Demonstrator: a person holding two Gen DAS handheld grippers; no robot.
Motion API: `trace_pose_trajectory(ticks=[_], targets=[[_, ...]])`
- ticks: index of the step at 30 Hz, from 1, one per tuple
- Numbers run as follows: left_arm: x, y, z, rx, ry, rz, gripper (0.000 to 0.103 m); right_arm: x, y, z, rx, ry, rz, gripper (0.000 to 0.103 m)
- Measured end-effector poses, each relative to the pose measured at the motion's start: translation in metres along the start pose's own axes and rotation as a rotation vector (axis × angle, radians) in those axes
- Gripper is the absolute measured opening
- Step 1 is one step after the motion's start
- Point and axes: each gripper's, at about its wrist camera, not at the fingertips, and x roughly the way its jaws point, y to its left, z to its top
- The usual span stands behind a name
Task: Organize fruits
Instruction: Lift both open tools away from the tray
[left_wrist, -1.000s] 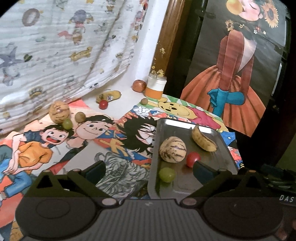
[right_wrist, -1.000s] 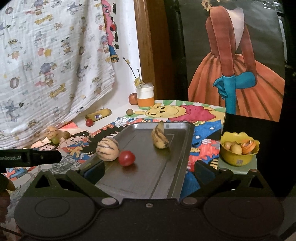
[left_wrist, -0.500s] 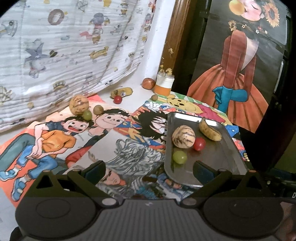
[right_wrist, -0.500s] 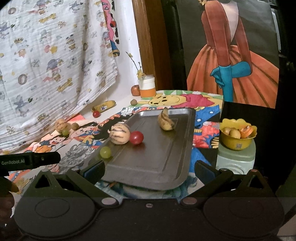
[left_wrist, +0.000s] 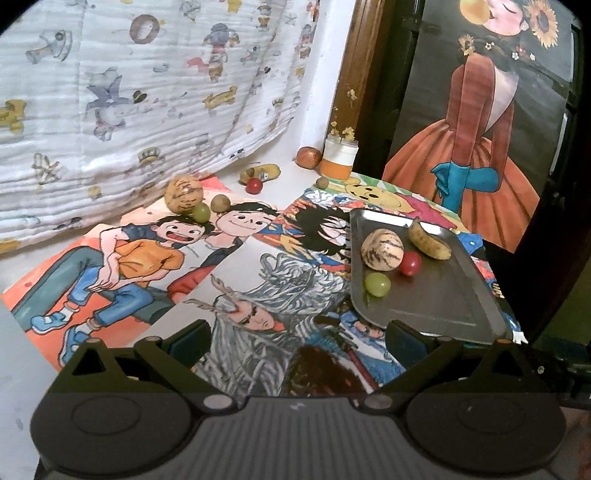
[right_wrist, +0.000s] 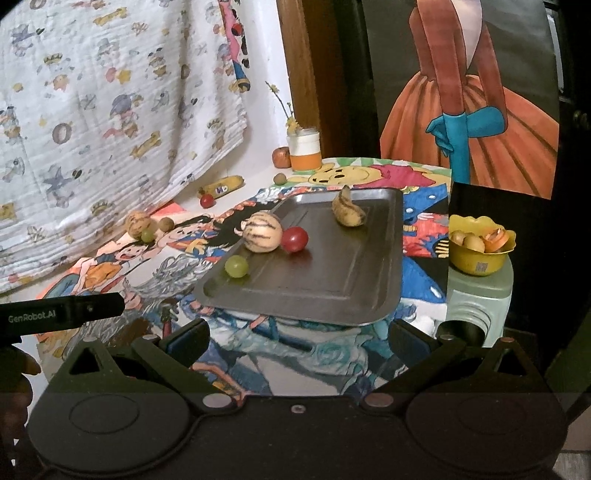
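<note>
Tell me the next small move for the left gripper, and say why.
Probably carry the left gripper, open and empty, forward toward the loose green grape beside the striped melon on the poster. The tray already holds a melon, grape, tomato and banana, while that cluster still lies off it, on the left side.

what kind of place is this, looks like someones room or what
Probably a lived-in home room: a cartoon-print blanket hangs at the back, cartoon posters cover the surface, and a wooden door frame stands behind.
</note>
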Motion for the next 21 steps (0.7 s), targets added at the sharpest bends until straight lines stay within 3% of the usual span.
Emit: trace_pose_trajectory(ticks=[11,21], targets=[[-0.007,0.011,-0.01,0.011,0.026,0.039,0.103,0.0,0.024,-0.015,-0.029,0.073,0.028,0.102],[-0.013,0.025,-0.016,0.004,0.036,0.082,0.103,-0.002,0.04,-0.016,-0.056,0.085,0.053,0.102]])
